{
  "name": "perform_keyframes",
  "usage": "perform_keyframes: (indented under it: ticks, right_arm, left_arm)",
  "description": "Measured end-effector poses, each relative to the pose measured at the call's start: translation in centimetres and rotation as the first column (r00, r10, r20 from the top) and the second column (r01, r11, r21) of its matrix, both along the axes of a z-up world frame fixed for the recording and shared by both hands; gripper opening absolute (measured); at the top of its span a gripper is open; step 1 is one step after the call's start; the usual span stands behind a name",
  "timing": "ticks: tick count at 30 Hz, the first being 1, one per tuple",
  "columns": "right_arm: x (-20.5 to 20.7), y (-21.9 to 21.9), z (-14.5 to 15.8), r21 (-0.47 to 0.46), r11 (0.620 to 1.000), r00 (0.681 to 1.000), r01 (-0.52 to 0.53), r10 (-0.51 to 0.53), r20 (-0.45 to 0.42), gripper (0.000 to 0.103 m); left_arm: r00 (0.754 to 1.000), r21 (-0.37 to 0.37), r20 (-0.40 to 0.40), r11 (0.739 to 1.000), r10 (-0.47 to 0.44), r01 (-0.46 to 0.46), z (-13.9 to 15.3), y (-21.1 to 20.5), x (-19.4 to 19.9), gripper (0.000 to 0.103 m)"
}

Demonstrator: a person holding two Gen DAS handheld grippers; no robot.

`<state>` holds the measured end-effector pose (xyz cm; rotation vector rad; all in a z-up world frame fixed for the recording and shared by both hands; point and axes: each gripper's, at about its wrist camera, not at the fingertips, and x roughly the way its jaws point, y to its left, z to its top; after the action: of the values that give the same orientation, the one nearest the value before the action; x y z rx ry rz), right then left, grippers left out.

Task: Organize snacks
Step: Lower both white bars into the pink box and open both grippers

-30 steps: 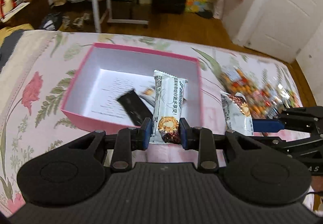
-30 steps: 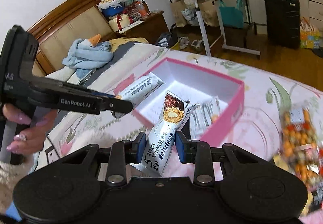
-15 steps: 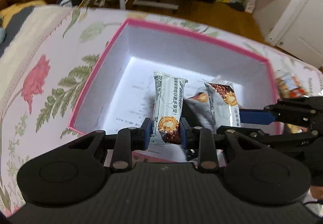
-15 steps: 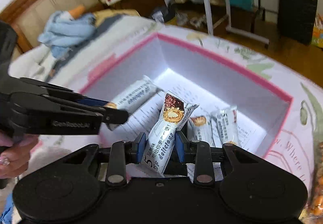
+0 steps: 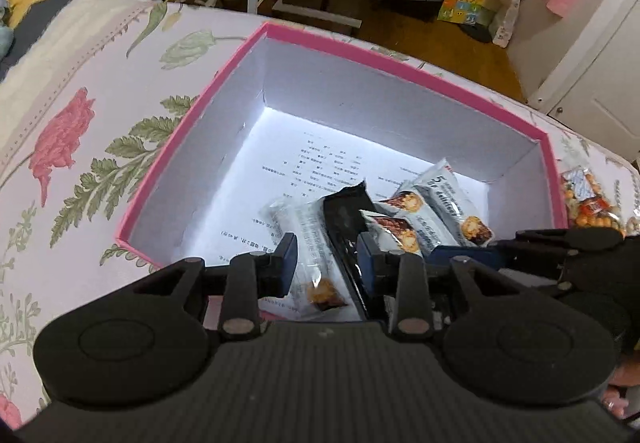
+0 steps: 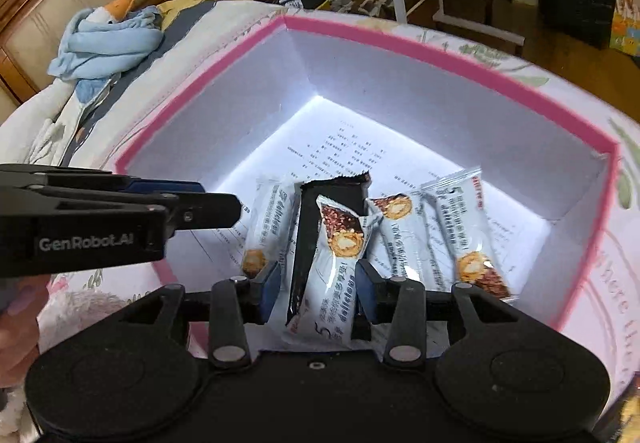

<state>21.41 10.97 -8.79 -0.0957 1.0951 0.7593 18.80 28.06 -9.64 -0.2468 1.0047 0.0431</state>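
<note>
I see bed w/ floral cover; on it pink box, mixed snack bag just beside, blue goose plush nr headboard.

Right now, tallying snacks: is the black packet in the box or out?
In: the black packet lies on the pink box's floor among white bars.

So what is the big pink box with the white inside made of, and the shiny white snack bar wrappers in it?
The pink box with white inside looks like stiff cardboard with a matt finish: straight walls, sharp folded corners, no shine. The white snack bar wrappers look like thin glossy plastic film, perhaps foil-lined: they crinkle, catch the light and have crimped, zigzag ends. The black wrapper among them seems much the same.
</note>
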Motion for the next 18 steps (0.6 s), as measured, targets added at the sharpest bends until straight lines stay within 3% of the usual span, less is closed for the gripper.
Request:
perform_keyframes:
  ticks: [8,11,13,16,18]
  right_arm:
    - [-4.2,-6.4,7.2,0.031,0.999,0.991,-0.019,0.014,0.132,0.050]
    - [-6.0,-9.5,9.5,-0.009,1.000,0.987,0.002,0.000,0.158,0.051]
    - [-7.6,-11.0,11.2,-0.061,0.998,0.987,-0.020,0.029,0.156,0.050]
    - [-9.7,-13.1,13.4,-0.064,0.998,0.994,-0.013,0.020,0.109,0.050]
    - [-10.8,-14.2,14.6,-0.103,0.995,0.995,-0.007,0.017,0.096,0.050]
  left_arm:
    - [0.991,0.051,0.074,0.993,-0.110,0.106,5.8,-2.1,-4.4,0.038]
    - [0.980,0.071,0.093,0.982,-0.178,0.172,8.1,-3.7,-6.2,0.040]
    - [0.968,0.029,0.098,0.973,-0.231,0.229,9.6,-4.8,-7.2,0.040]
    - [0.948,-0.076,0.108,0.948,-0.300,0.308,11.8,-6.3,-8.4,0.040]
    - [0.930,-0.064,0.124,0.933,-0.345,0.354,13.1,-8.0,-9.3,0.040]
